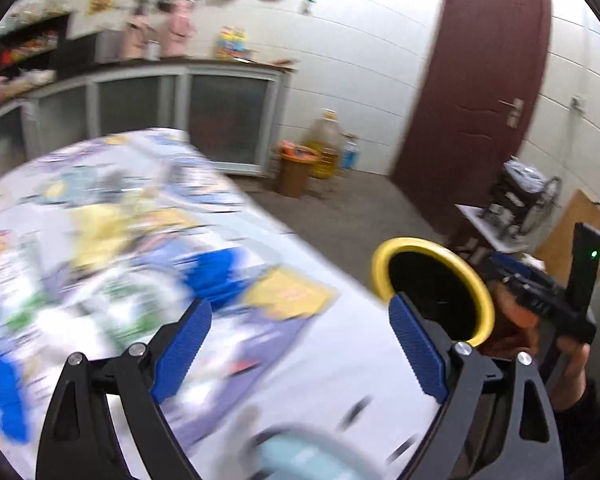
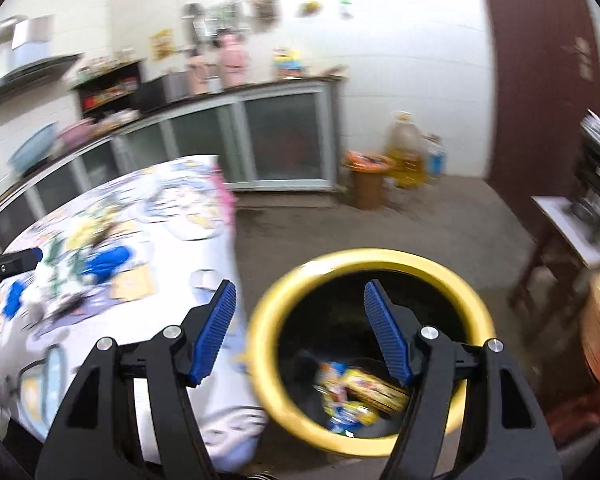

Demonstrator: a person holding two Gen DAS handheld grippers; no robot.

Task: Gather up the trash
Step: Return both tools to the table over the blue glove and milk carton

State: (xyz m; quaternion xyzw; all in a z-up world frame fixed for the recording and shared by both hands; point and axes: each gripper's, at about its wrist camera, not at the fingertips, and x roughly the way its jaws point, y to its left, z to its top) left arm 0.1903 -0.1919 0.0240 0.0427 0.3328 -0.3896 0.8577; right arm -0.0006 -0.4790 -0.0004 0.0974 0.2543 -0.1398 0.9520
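Left gripper: its fingers stand wide apart and hold nothing; they point over the bench, which wears a printed cloth.

Right gripper: its fingers are also wide apart and empty; they hang above the mouth of the bin. In the left view the right gripper shows just beyond the right finger, behind the bin.

Bin: a dark bucket with a yellow rim, on the floor just beside the bench edge. Its opening lies between and ahead of the right fingers.

Trash in bin: some colourful wrappers lie at the bottom, below the right finger.

Trash on bench: ahead of the left fingers I see a blue patch and a yellow patch. The picture is blurred, so I cannot tell which are loose wrappers and which are print on the cloth.

Pale object: blurred, under the left fingers; I cannot say what it is.

Step in hand: probably the left gripper goes for the next piece, while the right one has nothing to drop.

How to do it well: slow down until the view is sharp, choose a piece that truly lifts from the cloth, bring the fingers low on both sides of it, and pinch only the wrapper, not the cloth.

Risk: catching the cloth would drag the other pieces.
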